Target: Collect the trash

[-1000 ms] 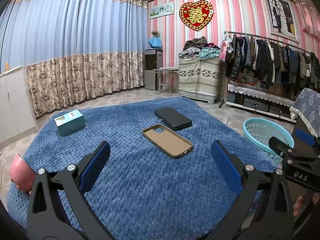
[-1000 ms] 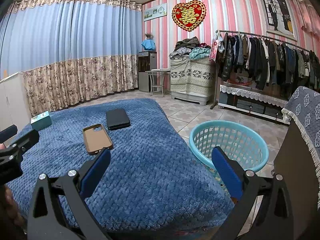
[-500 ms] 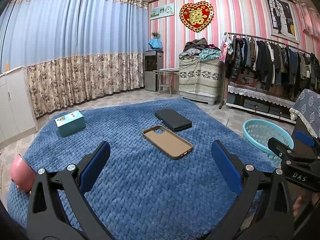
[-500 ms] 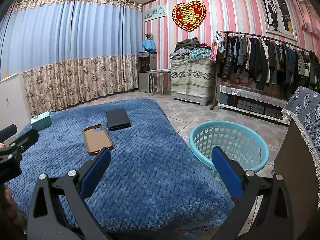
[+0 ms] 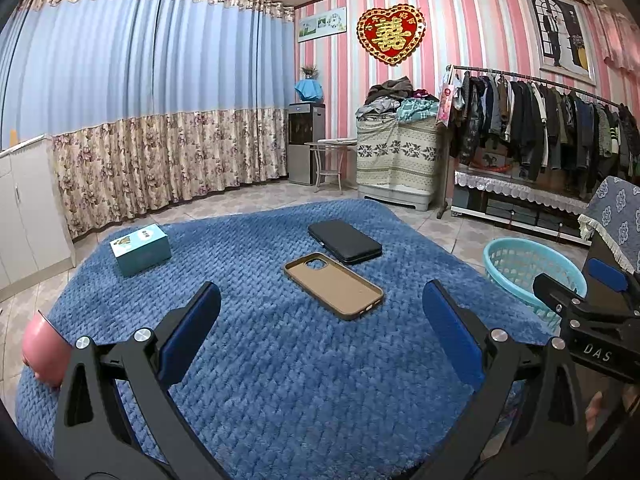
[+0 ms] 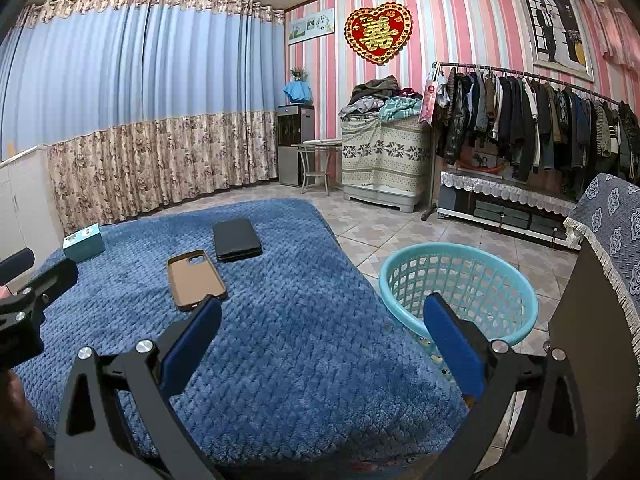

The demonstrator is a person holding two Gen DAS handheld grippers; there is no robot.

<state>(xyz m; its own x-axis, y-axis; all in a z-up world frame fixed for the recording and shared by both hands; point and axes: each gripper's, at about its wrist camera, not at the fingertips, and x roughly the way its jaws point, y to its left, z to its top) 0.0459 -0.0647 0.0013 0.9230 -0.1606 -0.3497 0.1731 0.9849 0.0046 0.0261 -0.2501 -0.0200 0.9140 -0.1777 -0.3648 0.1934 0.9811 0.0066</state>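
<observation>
On the blue blanket (image 5: 256, 360) lie a tan phone case (image 5: 334, 285), a black wallet-like case (image 5: 345, 241) just beyond it, and a teal box (image 5: 141, 249) to the left. A turquoise mesh basket (image 6: 456, 292) stands on the tiled floor off the blanket's right edge. My left gripper (image 5: 320, 328) hovers open over the blanket, short of the tan case. My right gripper (image 6: 320, 340) is open too, between the tan case (image 6: 195, 279) and the basket. Neither holds anything.
A pink round object (image 5: 40, 354) sits at the blanket's left edge. A clothes rack (image 5: 552, 136), a cloth-covered pile (image 5: 396, 152) and a water dispenser (image 5: 306, 140) line the far striped wall. A patterned blue throw (image 6: 616, 232) hangs at right. Curtains cover the left wall.
</observation>
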